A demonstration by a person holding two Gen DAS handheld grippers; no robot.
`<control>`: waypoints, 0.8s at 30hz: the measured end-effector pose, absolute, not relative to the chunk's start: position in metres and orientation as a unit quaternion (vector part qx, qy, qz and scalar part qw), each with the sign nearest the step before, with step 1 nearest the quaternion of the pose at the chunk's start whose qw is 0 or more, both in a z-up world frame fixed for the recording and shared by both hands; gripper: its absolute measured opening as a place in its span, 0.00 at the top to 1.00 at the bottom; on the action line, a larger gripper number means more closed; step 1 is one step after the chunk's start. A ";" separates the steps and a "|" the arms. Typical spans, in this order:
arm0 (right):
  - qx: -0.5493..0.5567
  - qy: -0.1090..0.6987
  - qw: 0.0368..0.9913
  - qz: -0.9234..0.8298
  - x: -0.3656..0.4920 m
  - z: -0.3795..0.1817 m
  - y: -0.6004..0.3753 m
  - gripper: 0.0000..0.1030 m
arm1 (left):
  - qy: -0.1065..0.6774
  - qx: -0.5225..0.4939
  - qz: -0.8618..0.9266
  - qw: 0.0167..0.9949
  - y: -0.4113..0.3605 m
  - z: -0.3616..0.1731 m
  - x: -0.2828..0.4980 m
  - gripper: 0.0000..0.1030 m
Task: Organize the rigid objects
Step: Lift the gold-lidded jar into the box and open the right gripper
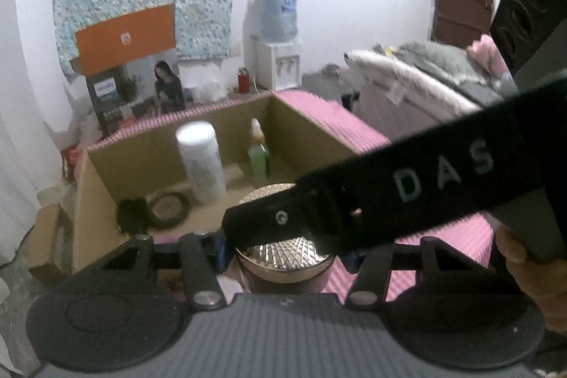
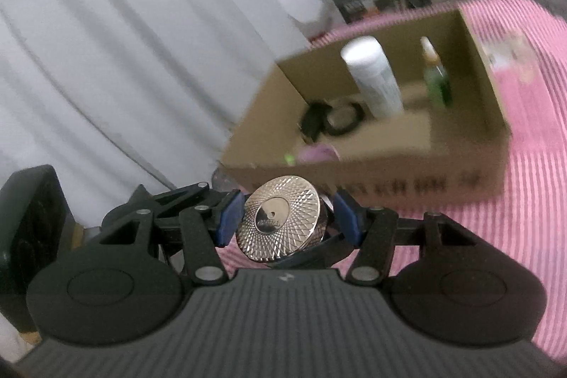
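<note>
The left gripper (image 1: 285, 252) has its jaws clamped on the dark body of the jar (image 1: 283, 252), which hangs in the air just short of the box (image 1: 141, 165), above the pink striped cover (image 2: 514, 201). The right gripper (image 2: 288, 218) reaches across and appears to grasp the same jar by the rim of its shiny patterned lid. Its left pad meets the rim, while a thin dark gap shows at the right pad, so that hold looks the weaker one. The lid sits tilted in the right wrist view. If the two hands drift apart or twist against each other, the lid could turn loose or the jar could slip out and drop on the cover or the box's near wall. The right finger also lies across the left camera's sight of the lid, so aiming from that side is poor. Inside the box, a black round compact (image 1: 168, 209) lies flat, and a white bottle (image 1: 202, 162) and a green bottle (image 1: 258, 154) stand upright. A jar lowered carelessly could topple either bottle or land on the compact, and the free floor looks narrow.
</note>
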State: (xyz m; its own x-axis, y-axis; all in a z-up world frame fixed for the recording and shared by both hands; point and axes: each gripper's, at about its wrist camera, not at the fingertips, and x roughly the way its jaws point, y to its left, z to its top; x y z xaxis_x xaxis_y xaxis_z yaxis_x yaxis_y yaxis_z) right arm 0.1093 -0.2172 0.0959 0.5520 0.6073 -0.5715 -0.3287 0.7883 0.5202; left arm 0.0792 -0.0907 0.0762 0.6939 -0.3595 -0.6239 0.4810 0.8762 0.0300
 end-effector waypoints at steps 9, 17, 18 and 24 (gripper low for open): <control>0.139 0.388 0.865 0.287 0.186 0.130 -0.200 0.44 | 0.349 0.048 -0.224 0.909 -0.078 0.098 0.157 0.45; 0.134 0.479 0.822 0.277 0.268 0.091 -0.194 0.45 | 0.454 0.011 -0.208 0.866 -0.070 0.048 0.235 0.45; 0.131 0.494 0.814 0.277 0.279 0.083 -0.192 0.45 | 0.468 0.008 -0.207 0.859 -0.070 0.041 0.242 0.45; 0.127 0.553 0.776 0.275 0.319 0.044 -0.183 0.46 | 0.530 -0.005 -0.199 0.824 -0.064 0.006 0.273 0.45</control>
